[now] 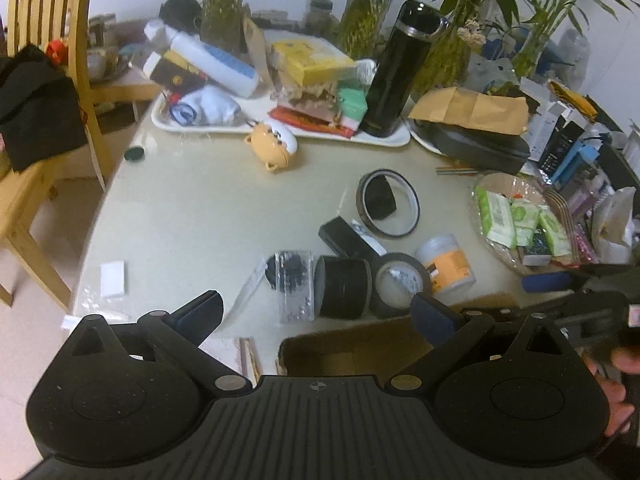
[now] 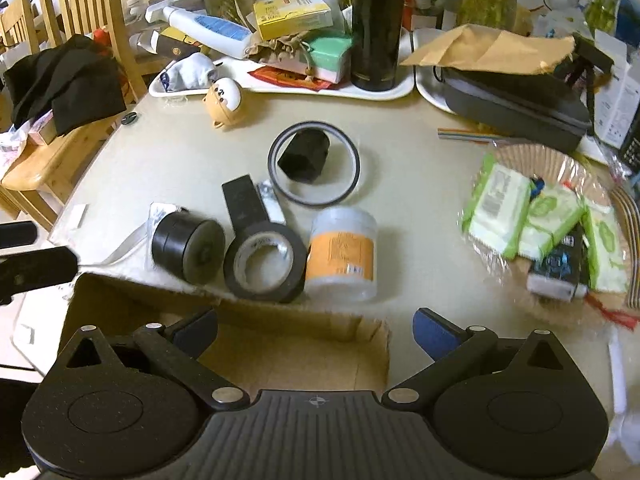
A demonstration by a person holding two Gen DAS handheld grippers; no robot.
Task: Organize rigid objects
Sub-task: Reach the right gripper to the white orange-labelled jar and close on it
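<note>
On the cream table lie a black round tin [image 1: 342, 286] [image 2: 188, 248] on its side, a black tape roll [image 1: 396, 286] [image 2: 262, 262], a clear jar with an orange label [image 1: 448, 264] [image 2: 342, 254], a flat black bar [image 1: 346, 236] [image 2: 244, 204], and a thin black ring [image 1: 388, 204] [image 2: 314, 164] around a black block [image 2: 305, 156]. An open cardboard box [image 1: 352, 350] [image 2: 224, 330] sits at the near edge. My left gripper [image 1: 316, 312] is open and empty above the box. My right gripper [image 2: 316, 328] is open and empty over the box's right end.
A white tray [image 2: 384, 90] at the back holds a tall black flask [image 1: 396, 68] [image 2: 376, 24], boxes and bottles. A basket of wipe packs [image 1: 516, 224] [image 2: 560, 216] stands right. A bear figure [image 1: 272, 146] [image 2: 224, 102], a dark case [image 2: 516, 104] and wooden chairs [image 1: 44, 80] are around.
</note>
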